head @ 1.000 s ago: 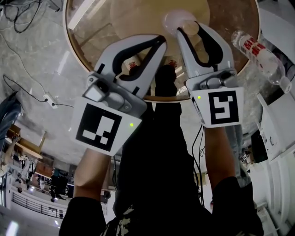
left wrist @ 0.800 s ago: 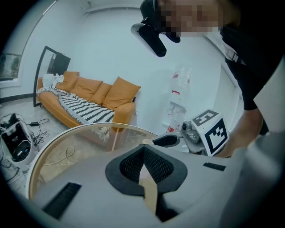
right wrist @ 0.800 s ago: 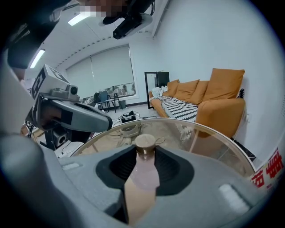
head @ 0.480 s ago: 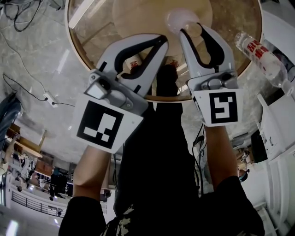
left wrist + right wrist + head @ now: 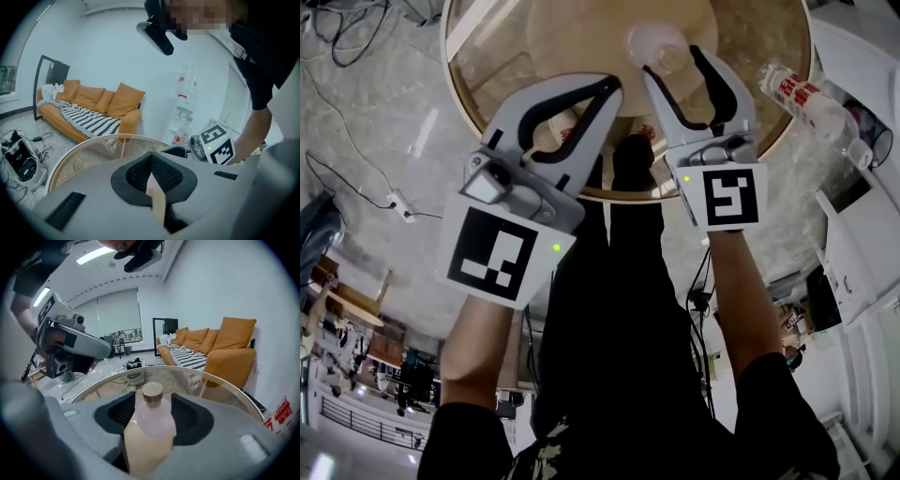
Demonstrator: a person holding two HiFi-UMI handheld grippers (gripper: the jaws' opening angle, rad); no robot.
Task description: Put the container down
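Observation:
The container (image 5: 150, 423) is a pale pink bottle with a tan cap, standing upright on the round glass table (image 5: 225, 390). It stands between the jaws of my right gripper (image 5: 151, 401), which have just been opening; gaps show on both sides, so the pads do not press it. From the head view the container (image 5: 656, 42) shows as a pale dome at the right gripper's (image 5: 675, 58) tips. My left gripper (image 5: 607, 86) hovers beside it over the table's near rim (image 5: 487, 103), jaws together, nothing held. In the left gripper view its pads (image 5: 136, 176) meet.
A clear plastic water bottle (image 5: 811, 103) with a red label lies right of the table. An orange sofa (image 5: 93, 105) with a striped blanket stands beyond the table. Cables (image 5: 356, 178) and a device lie on the floor. The person's dark-clad legs (image 5: 628, 309) are below the near rim.
The right gripper's jaws have spread wider around the container. The left gripper has shifted a little up and to the left in the head view.

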